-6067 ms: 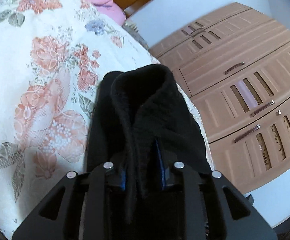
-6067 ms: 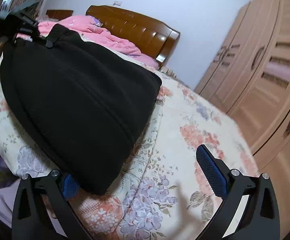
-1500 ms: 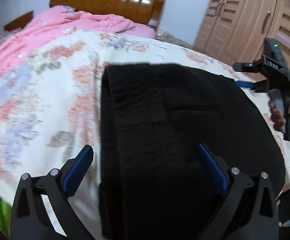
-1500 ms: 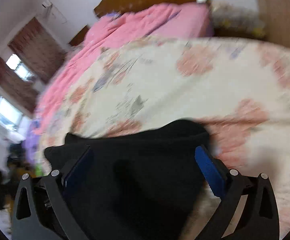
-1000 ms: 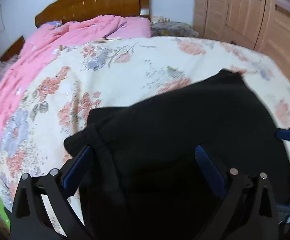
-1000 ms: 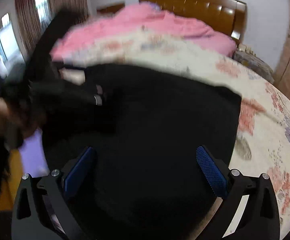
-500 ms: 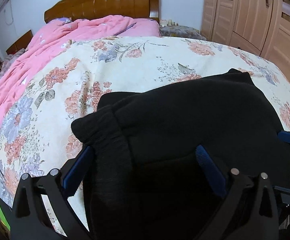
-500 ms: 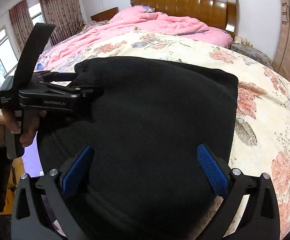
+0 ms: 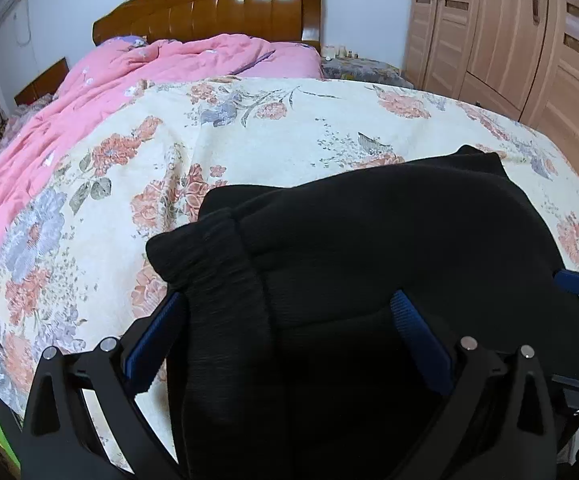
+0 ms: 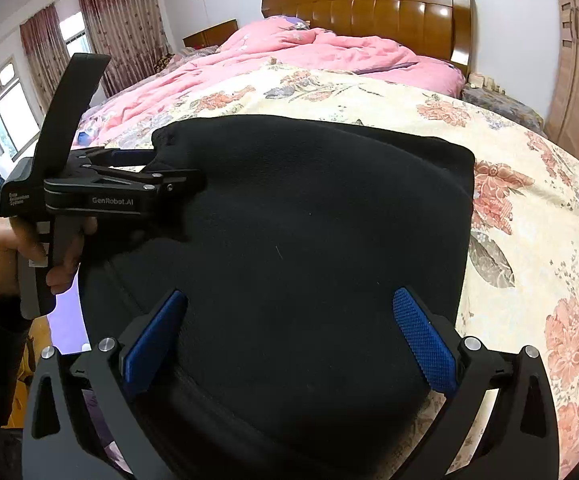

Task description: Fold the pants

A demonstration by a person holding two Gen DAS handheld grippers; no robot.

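Both sets of fingers are spread wide here, and neither has hold of anything. On our left gripper (image 9: 285, 336) the blue pads stand either side of the thick rolled edge of the pants (image 9: 369, 264), the cloth lying loose between them, unpinched. Our right gripper (image 10: 289, 332) is just the same: pads far apart, black fabric lying flat under the gap.

Moving outward, the pants sit in a compact black bundle near the foot of the bed (image 9: 289, 128), on the floral bedspread (image 10: 529, 208). In the right wrist view we see the left gripper side-on, held in a hand (image 10: 29, 252), its tip at the bundle's left corner.

We judge the fold largely done: the cloth looks doubled over, edges fairly square, and both grippers have let go. What is left, as we read it, is a tidy-up. The next move calls for closing on that bulging rolled edge at the left and drawing it flat, or pressing the top layer smooth without dragging the layers apart.

The count: one pair of pants, two grippers, one bed, one pink quilt (image 10: 289, 56) heaped towards the wooden headboard (image 10: 369, 0), and a wardrobe (image 9: 509, 40) along the right.
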